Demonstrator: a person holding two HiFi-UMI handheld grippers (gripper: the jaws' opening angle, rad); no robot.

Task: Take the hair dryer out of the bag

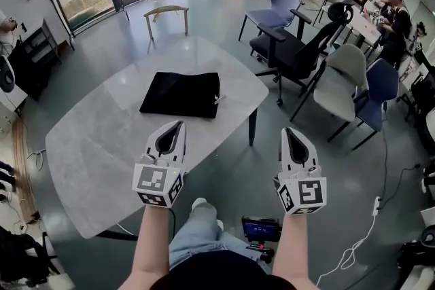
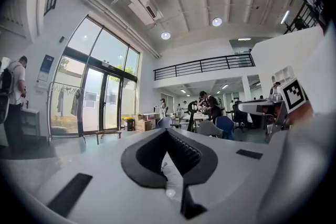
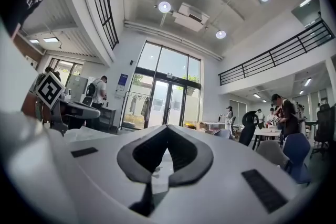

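the task looks to be at its very start. the black bag [image 1: 181, 94] lies flat and closed near the middle of the bench [image 1: 88, 146], and no hair dryer shows anywhere, so it is presumably inside the bag. a pale cord end [image 1: 219, 100] pokes out at the bag's right edge, which probably marks the opening.

the left gripper [image 1: 178, 125] hangs over the near part of the bench, short of the bag. the right gripper [image 1: 288, 132] is held off the bench's near right corner, above the floor. both sets of jaws are pressed together with nothing between them, and both point level toward the far side of the room.

judging from this, the next move calls for both grippers to reach the bag and spread their jaws. one would likely pin or lift the fabric by the opening while the other goes in for the dryer. soft cloth may bunch and slide on the smooth top.

the bench is a pale grey stone-look slab with rounded corners, carrying only the bag. a wooden chair [image 1: 166, 13] stands at its far end and a black office chair [image 1: 299, 51] to its right. glass doors, a clothes rail, cardboard boxes and people at far tables fill out the room.
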